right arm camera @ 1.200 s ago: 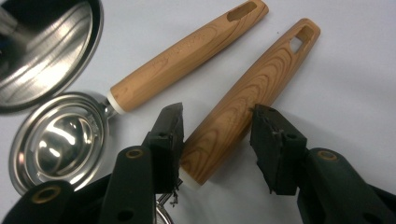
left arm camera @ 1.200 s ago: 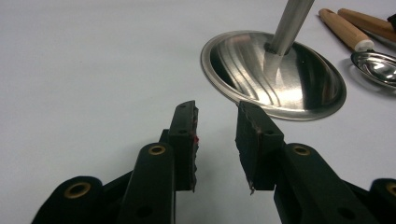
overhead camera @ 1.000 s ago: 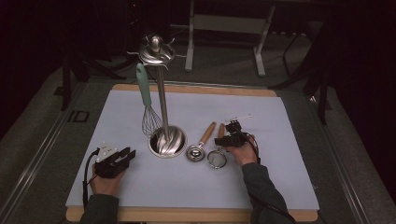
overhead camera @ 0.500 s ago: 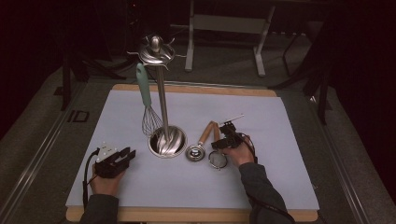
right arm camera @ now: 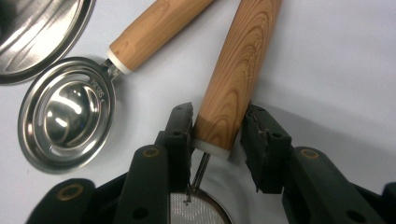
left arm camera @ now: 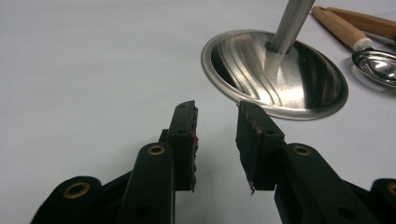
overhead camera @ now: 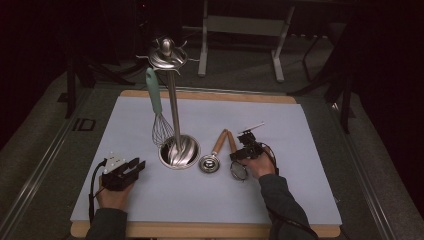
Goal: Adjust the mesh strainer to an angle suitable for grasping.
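Wooden strainer handle (right arm camera: 236, 74) | right gripper (right arm camera: 217, 140) closing around it, seemingly touching | left gripper (left arm camera: 217, 140) open, empty

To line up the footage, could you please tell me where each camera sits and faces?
High view: above the person's side, facing forward and down; both forearms, left claw, right claw.
Left gripper view: on the left claw, facing the stand base.
Right gripper view: on the right claw, straddling the strainer handle.
Shared: stand base, measuring spoon.
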### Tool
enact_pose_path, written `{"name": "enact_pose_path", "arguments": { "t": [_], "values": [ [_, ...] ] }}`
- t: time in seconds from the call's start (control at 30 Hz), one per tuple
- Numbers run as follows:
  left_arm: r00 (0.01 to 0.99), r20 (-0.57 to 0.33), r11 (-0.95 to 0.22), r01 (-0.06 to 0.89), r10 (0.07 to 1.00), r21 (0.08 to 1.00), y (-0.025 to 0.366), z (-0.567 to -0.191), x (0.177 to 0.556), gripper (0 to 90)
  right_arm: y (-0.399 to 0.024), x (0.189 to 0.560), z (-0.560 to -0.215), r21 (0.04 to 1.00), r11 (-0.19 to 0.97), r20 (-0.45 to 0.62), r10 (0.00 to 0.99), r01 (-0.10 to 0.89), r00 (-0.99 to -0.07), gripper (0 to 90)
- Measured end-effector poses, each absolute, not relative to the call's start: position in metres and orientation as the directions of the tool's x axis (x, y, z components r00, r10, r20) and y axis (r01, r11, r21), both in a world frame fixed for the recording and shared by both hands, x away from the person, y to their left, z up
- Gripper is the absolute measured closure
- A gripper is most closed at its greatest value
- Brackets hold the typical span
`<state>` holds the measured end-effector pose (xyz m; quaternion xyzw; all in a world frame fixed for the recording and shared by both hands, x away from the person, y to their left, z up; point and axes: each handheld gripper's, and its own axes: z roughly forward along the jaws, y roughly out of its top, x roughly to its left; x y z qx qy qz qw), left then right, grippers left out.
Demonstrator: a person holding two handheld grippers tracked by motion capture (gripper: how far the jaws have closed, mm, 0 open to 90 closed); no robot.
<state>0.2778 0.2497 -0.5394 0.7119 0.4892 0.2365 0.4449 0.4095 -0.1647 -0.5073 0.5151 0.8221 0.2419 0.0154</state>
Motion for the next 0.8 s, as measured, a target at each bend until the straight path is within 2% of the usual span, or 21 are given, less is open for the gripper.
{"name": "enact_pose_path", "arguments": {
  "t": [0.23,0.3,0.43,0.8],
  "values": [
    [0.411,-0.100,-0.124,0.484,0.906,0.866,0.250,-0.539,0.278,67.6,-0.161,0.410,-0.499,0.385,0.373,0.149,0.877,0.844,-0.456,71.9],
    [0.411,-0.100,-0.124,0.484,0.906,0.866,0.250,-0.539,0.278,67.6,-0.162,0.410,-0.498,0.374,0.402,0.100,0.879,0.836,-0.467,71.9],
    [0.410,-0.101,-0.123,0.485,0.907,0.866,0.250,-0.539,0.278,67.6,-0.172,0.410,-0.496,0.372,0.409,0.080,0.880,0.833,-0.467,71.9],
    [0.409,-0.099,-0.124,0.485,0.907,0.865,0.250,-0.539,0.278,67.6,-0.186,0.407,-0.496,0.339,0.439,0.081,0.868,0.832,-0.491,70.3]
  ]
}}
